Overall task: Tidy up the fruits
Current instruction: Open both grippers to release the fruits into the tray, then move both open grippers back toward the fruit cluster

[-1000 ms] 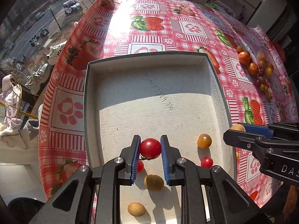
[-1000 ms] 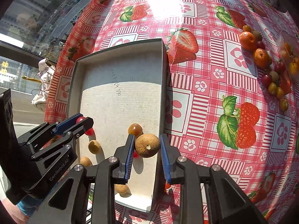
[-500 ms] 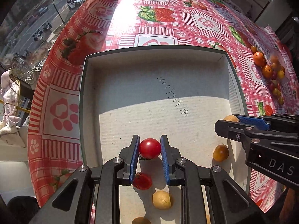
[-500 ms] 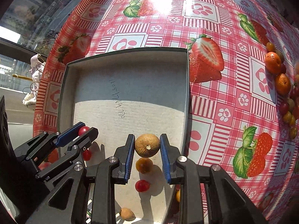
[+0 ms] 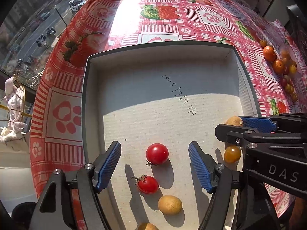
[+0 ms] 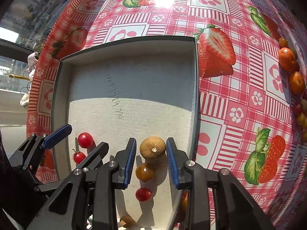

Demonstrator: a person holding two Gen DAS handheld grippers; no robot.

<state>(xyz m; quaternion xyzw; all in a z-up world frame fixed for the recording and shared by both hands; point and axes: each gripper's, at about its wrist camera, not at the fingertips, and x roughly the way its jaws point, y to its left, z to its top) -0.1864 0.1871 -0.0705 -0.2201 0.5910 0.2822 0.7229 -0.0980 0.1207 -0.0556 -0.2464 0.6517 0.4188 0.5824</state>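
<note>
A few small fruits, like the red tomato (image 5: 157, 154) between the wide jaws of the left gripper (image 5: 154, 164), sit in the box (image 5: 172, 61), the right gripper (image 6: 151, 161) looks just open around a brown fruit (image 6: 152, 147), and many fruits (image 6: 287, 61) wait on the surface (image 6: 239, 103).

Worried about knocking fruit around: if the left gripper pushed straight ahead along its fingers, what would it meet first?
Most likely the red cherry tomato lying in the tray between the open left gripper fingers; past it, bare floor to the far wall.
</note>
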